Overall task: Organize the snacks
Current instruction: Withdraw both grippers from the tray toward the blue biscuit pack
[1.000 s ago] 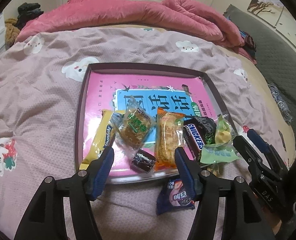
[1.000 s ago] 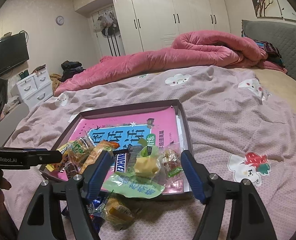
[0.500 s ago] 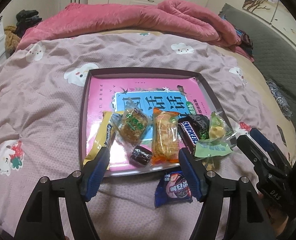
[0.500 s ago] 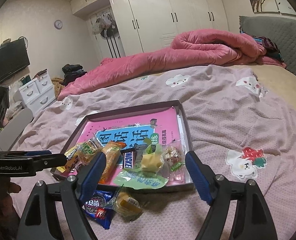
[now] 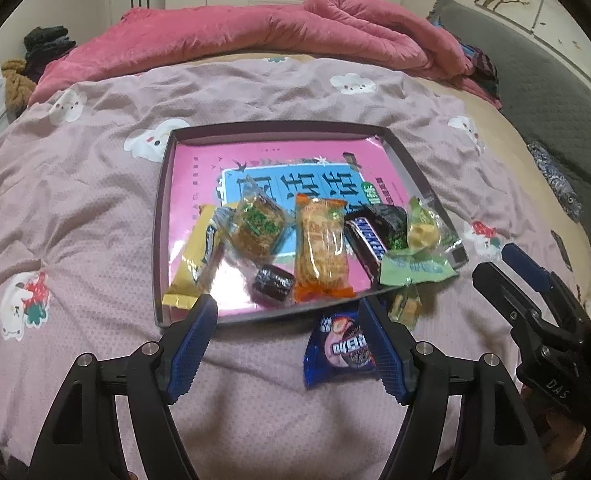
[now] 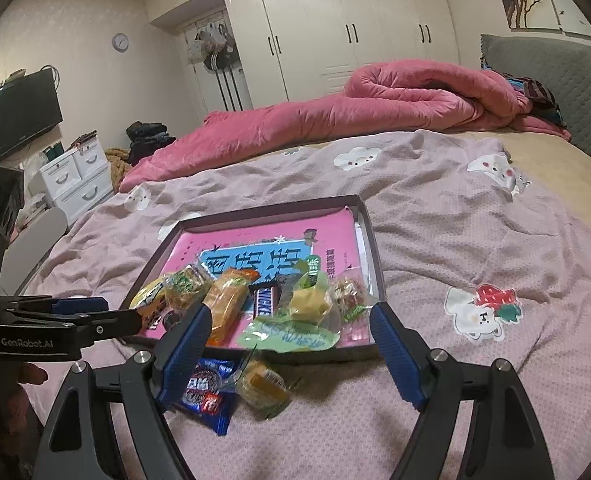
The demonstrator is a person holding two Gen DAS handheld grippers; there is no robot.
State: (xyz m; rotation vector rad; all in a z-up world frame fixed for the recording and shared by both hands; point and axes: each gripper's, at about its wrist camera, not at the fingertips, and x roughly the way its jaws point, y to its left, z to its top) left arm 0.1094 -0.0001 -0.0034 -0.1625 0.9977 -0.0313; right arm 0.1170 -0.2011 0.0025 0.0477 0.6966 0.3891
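Note:
A dark-rimmed tray with a pink book as its floor lies on the bed. Along its near side sit a yellow bar, a green-labelled pastry, an orange pack, a Snickers bar, a dark round candy and a green pack. On the bedcover in front of the tray lie a blue cookie pack and a small yellow wrapped snack. My left gripper hovers at the tray's front edge, its jaws opening and empty. My right gripper is open and empty above both loose snacks.
The pink-grey cartoon bedcover spreads around the tray. A rolled pink quilt lies across the far side. A grey headboard is on the right; white drawers and a TV stand left of the bed.
Both grippers have drawn back from the tray towards me and their jaws stand wider. More of the blue pack and the yellow snack in front of the tray now shows.

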